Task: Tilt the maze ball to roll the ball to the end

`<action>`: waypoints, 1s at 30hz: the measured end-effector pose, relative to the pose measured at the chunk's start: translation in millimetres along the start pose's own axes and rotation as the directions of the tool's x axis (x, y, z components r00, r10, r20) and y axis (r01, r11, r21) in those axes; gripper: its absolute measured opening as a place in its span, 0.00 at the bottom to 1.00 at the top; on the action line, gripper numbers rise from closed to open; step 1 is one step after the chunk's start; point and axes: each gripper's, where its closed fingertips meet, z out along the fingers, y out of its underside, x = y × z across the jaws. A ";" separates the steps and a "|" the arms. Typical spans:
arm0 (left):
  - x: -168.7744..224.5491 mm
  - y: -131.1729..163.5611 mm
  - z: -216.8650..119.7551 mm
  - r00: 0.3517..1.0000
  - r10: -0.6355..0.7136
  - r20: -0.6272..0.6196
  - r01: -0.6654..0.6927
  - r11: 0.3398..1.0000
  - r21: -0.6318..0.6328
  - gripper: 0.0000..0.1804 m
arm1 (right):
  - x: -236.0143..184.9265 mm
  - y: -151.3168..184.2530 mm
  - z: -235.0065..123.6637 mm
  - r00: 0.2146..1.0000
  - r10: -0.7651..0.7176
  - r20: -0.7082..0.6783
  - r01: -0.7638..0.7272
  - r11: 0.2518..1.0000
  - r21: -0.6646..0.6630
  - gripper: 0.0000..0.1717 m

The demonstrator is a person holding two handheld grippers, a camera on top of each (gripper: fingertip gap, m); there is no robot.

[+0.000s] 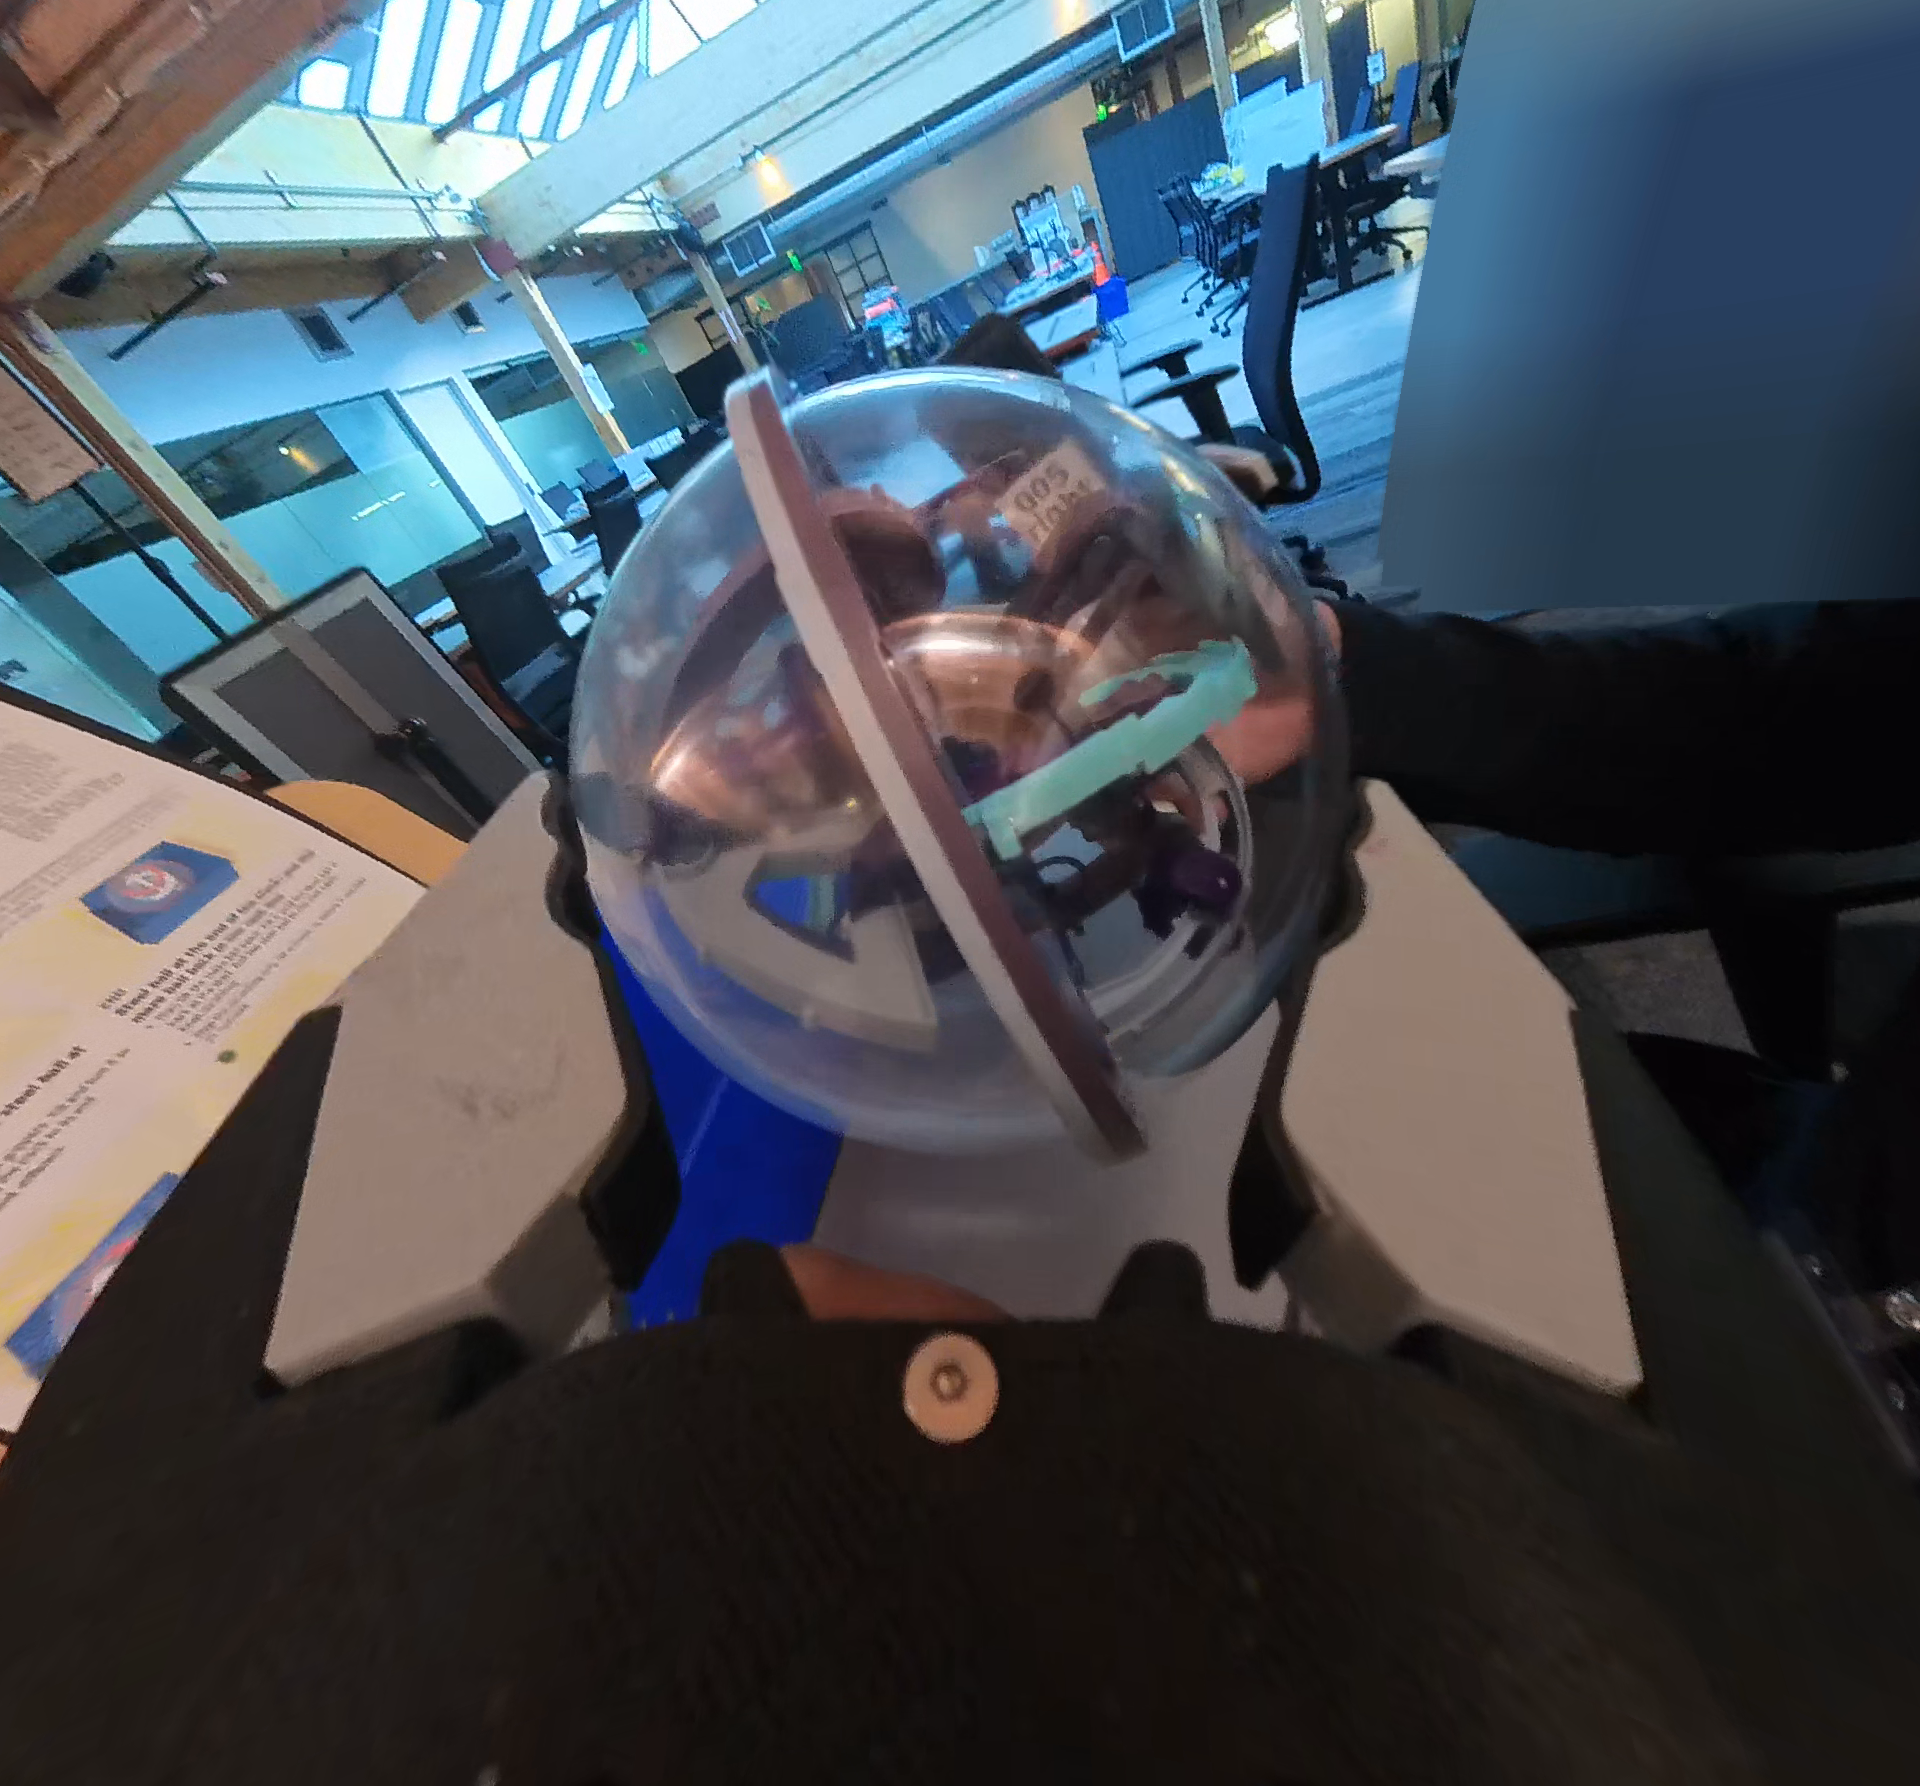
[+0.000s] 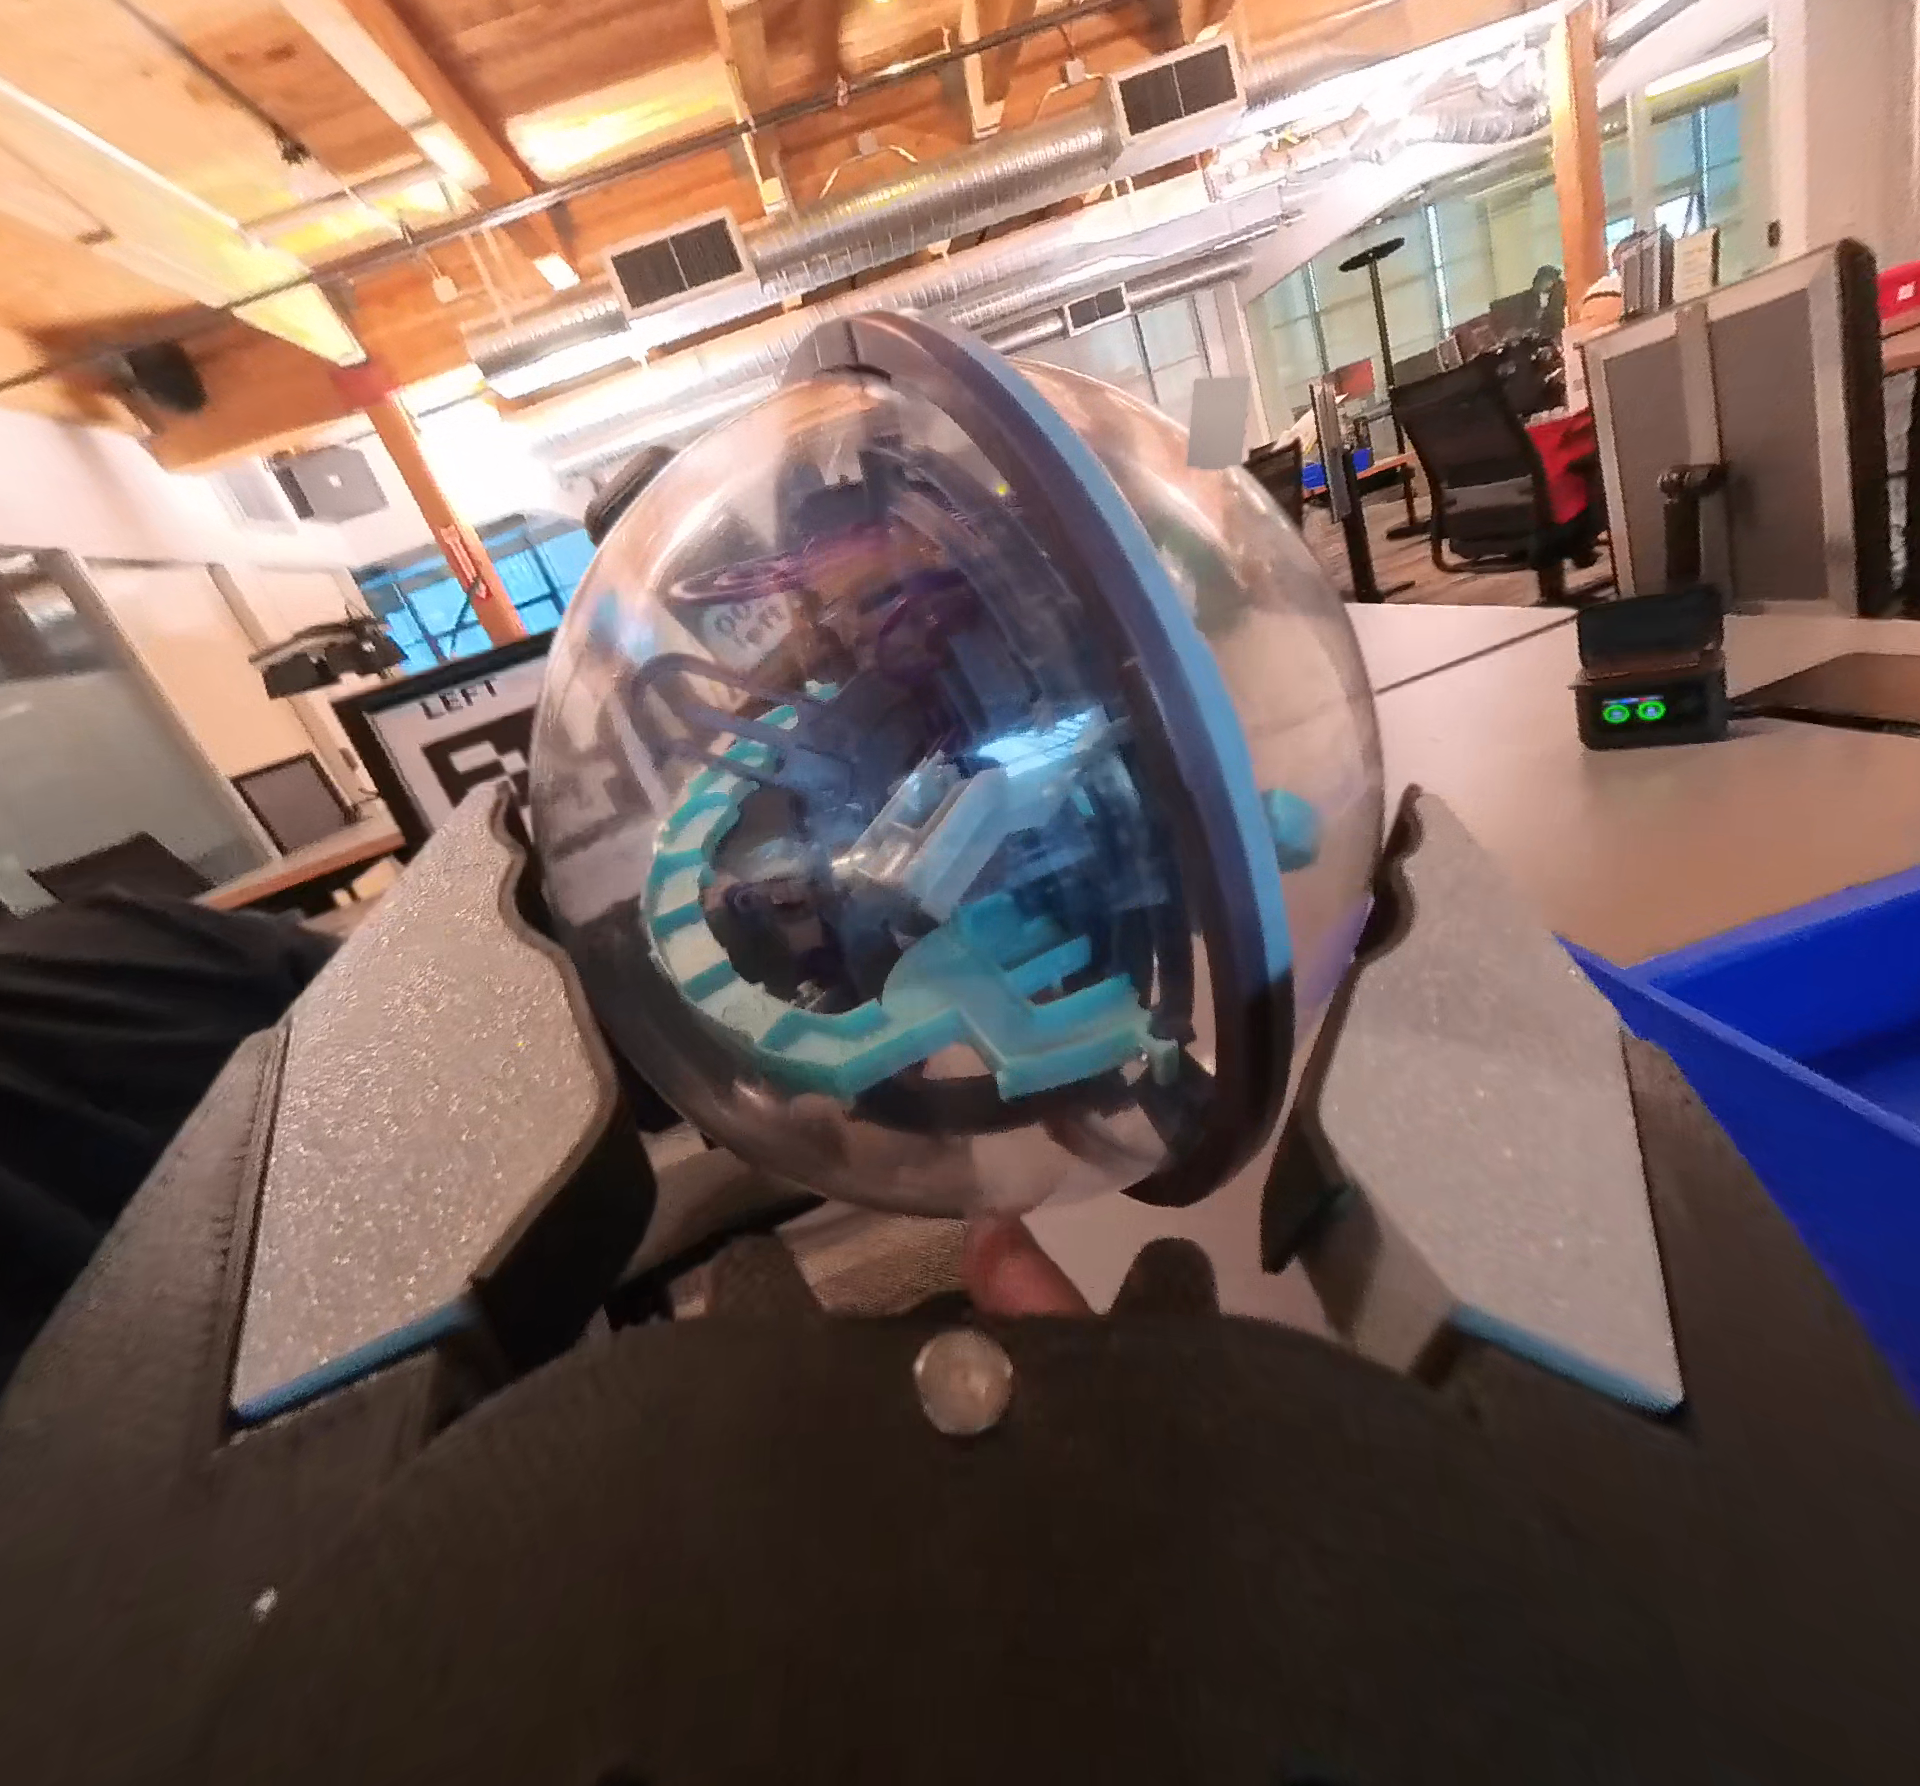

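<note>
The maze ball (image 1: 727,697) is a clear sphere with a grey rim band and teal and purple tracks inside. It is lifted off the table and tilted, with the band running steeply. My left gripper (image 1: 956,843) is shut on it, both pads (image 1: 561,853) against its sides. My right gripper (image 2: 961,863) grips the same ball (image 2: 935,697) from the opposite side, its pads (image 2: 525,863) pressed on the shell. A hand and dark sleeve (image 1: 1558,718) show behind the ball. I cannot make out the small ball inside.
A printed sheet (image 1: 156,957) lies on the table at left. A blue bin (image 2: 1766,1040) sits at the right on the grey table (image 2: 1662,822), and shows below the ball (image 1: 727,1165). A small black device with green lights (image 2: 1647,687) stands farther back.
</note>
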 end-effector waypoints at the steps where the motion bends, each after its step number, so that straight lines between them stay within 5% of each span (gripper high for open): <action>1: -2.3 -5.6 -0.7 1.000 -0.003 0.006 0.003 1.000 0.008 0.76 | -1.2 -4.9 1.8 1.000 0.013 0.002 -0.013 1.000 0.005 0.88; 15: -15.7 -37.1 -11.4 0.992 -0.025 0.127 0.025 1.000 0.003 0.69 | -6.4 -43.6 9.9 0.989 0.086 -0.119 -0.090 0.996 -0.021 0.86; 25: -19.4 -67.5 -11.4 0.987 -0.043 0.156 0.044 0.999 0.001 0.69 | -18.7 -68.7 10.7 0.985 0.164 -0.043 -0.162 0.986 0.050 0.84; 30: -20.1 -48.9 -11.7 0.979 -0.040 0.201 0.049 0.998 -0.039 0.65 | -1.6 -57.0 7.1 0.978 0.183 -0.106 -0.180 0.983 0.030 0.83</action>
